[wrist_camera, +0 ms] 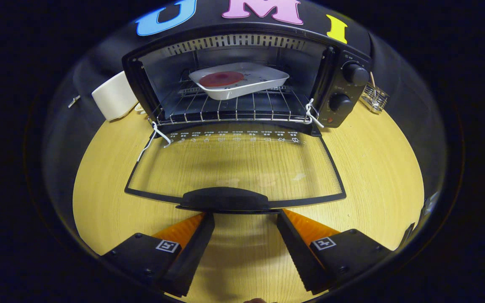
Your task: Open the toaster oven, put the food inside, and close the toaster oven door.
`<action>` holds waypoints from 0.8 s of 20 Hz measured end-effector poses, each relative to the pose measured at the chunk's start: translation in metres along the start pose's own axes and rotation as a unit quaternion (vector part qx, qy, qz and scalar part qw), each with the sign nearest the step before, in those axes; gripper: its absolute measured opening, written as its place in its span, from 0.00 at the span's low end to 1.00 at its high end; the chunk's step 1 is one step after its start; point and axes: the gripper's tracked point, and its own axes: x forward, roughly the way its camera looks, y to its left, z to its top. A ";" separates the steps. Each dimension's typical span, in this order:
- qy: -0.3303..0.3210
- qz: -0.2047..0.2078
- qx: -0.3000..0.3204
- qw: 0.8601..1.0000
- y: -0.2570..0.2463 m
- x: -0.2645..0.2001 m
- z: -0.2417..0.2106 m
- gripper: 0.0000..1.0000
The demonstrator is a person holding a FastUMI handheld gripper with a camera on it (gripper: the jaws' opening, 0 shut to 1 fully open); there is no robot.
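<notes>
With the tray of food already on the oven rack, the hand-held gripper, fingers apart and empty, faces the lowered door's handle at twelve o'clock, its long axis crosswise.

Recording booth: toaster oven on a wooden table.
</notes>
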 end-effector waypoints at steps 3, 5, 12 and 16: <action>-0.015 -0.002 -0.012 1.000 0.000 -0.009 0.005 0.99; -0.029 0.001 -0.019 0.999 0.001 -0.021 0.011 0.99; -0.094 0.036 -0.026 0.995 0.005 -0.068 0.051 0.99; -0.164 0.044 -0.025 0.985 0.005 -0.102 0.099 0.99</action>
